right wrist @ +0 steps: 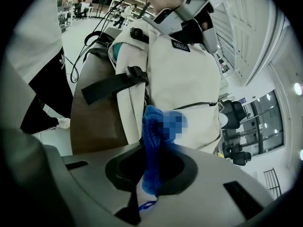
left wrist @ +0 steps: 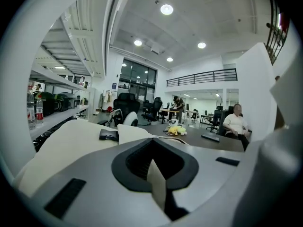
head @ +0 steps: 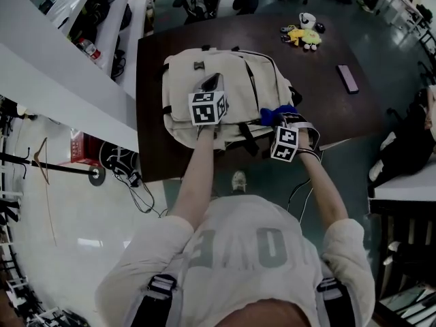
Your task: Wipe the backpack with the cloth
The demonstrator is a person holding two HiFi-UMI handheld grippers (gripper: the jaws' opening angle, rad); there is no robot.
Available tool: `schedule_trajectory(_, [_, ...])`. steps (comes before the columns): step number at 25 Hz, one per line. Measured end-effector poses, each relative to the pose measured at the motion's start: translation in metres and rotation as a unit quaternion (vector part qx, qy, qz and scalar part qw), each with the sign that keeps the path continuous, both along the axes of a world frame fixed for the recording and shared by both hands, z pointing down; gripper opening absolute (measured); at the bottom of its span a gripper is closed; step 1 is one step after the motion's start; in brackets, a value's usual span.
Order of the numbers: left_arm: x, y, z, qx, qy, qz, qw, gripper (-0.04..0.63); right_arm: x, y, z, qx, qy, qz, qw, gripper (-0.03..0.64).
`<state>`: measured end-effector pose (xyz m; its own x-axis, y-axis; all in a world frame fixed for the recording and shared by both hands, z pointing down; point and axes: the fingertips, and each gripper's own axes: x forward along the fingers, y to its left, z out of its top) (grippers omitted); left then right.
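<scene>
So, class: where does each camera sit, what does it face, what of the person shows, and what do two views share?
Head view: on the head, facing down at the cream fabric backpack on the dark brown table; forearms, left gripper, right gripper show.
Left gripper view: on that gripper, facing across the backpack into the room; jaws pinch cream fabric.
Right gripper view: on that gripper, facing along the backpack; jaws hold the blue textured cloth.
Shared: head and right gripper views show the left gripper.
</scene>
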<state>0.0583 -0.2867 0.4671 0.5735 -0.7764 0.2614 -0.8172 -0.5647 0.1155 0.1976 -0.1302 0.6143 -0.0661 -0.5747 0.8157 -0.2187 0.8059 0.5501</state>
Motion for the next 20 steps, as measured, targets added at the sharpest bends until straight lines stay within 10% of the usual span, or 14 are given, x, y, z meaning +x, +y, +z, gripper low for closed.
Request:
schedule_trajectory(8, [-0.001,0.005,0.001,-0.005,0.007,0.003,1.0000,0.003,0.005,-0.013,-0.022,0.025,-0.070,0.044,0.996,0.043])
schedule_trajectory(14, [-0.009,0.016,-0.015,0.020,0.052,-0.016,0.9983,0.003,-0.012,-0.041,-0.100,0.113,-0.235,0.142,0.955,0.043])
schedule_trajectory(17, [-0.025,0.040,-0.026,0.037,0.088,-0.045,0.9944,0.003,-0.028,-0.038,-0.129,0.146,-0.328,0.191,0.914,0.043])
schedule_trajectory(20, [-0.030,0.073,-0.043,0.067,0.095,-0.054,0.9917,0.003,-0.036,-0.031,-0.146,0.156,-0.472,0.271,0.824,0.043])
